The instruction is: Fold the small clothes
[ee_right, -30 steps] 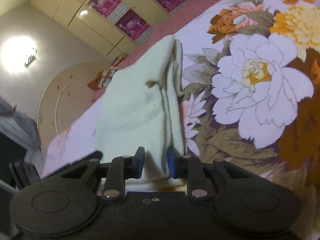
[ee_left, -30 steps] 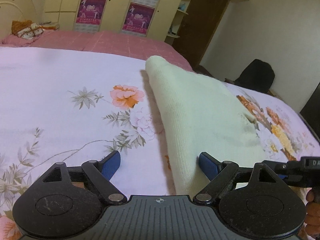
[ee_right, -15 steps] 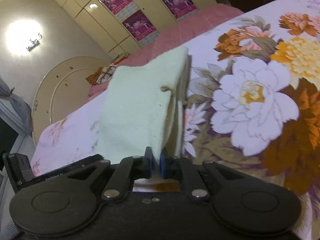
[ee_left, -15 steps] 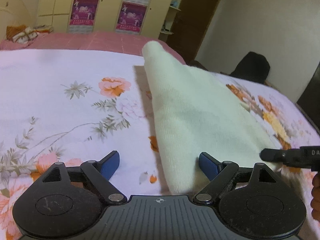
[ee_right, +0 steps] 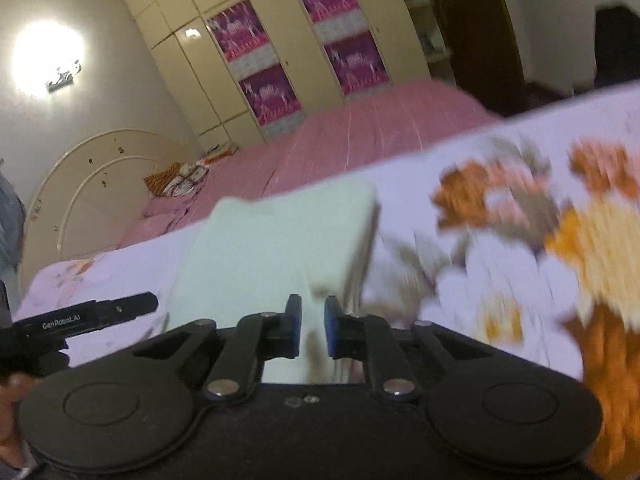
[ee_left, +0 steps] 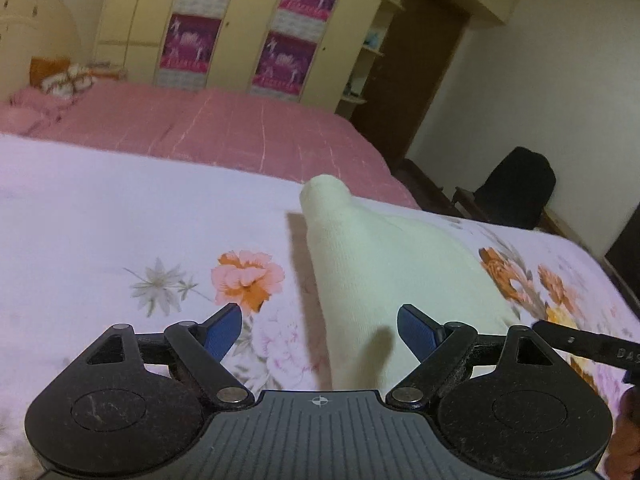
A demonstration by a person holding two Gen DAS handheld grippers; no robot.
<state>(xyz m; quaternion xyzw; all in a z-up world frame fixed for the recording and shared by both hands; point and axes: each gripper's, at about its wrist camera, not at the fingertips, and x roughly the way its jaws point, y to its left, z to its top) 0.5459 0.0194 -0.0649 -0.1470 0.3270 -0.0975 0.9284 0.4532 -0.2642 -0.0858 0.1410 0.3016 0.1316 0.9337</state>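
A folded cream knit garment point(ee_left: 392, 268) lies on the floral bedsheet point(ee_left: 120, 232). My left gripper point(ee_left: 320, 324) is open and empty, with its right finger over the garment's near left edge. In the right wrist view the garment point(ee_right: 280, 240) is lifted at its near edge. My right gripper point(ee_right: 313, 322) is shut on that near edge, with cloth pinched between the blue pads. The right gripper's body shows at the right edge of the left wrist view point(ee_left: 592, 346).
A pink bed cover point(ee_left: 220, 124) lies beyond the floral sheet. Cupboards with magenta posters point(ee_left: 240, 40) stand behind. A black chair point(ee_left: 516, 188) is at the far right by a dark door. The bed's right edge point(ee_left: 624, 288) is near.
My right gripper closed on the garment's near edge and now lifts it. Both grippers have pulled back and tilted upward, so the garment looks farther away.
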